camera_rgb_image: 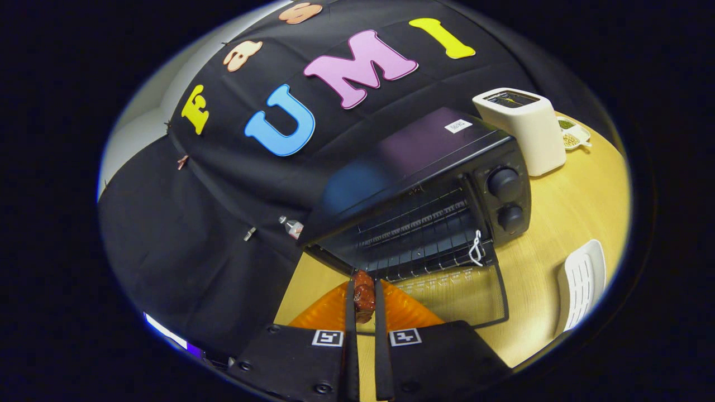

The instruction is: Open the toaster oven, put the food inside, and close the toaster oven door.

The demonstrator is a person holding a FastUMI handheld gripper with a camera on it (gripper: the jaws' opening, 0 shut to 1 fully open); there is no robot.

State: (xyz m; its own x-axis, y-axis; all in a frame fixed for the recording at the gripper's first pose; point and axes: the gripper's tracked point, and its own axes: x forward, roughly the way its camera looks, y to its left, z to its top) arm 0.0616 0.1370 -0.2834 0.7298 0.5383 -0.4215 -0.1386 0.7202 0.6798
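A glossy reddish-brown piece of food [363, 295] is pinched between both fingers of the gripper [363, 286], above an orange plate [329, 314], just before the black toaster oven [430, 184] with its glass door [469, 290] lying open.

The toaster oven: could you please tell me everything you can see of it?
The toaster oven is a black, glossy, metal-looking box standing on the wooden table, beside a white toaster. Its glass door is folded down flat, open. Inside, a wire rack shows. Two round knobs sit on its side panel, and a white cord hangs at the opening. The gripper, shut on a reddish-brown piece of food, is just short of the opening.
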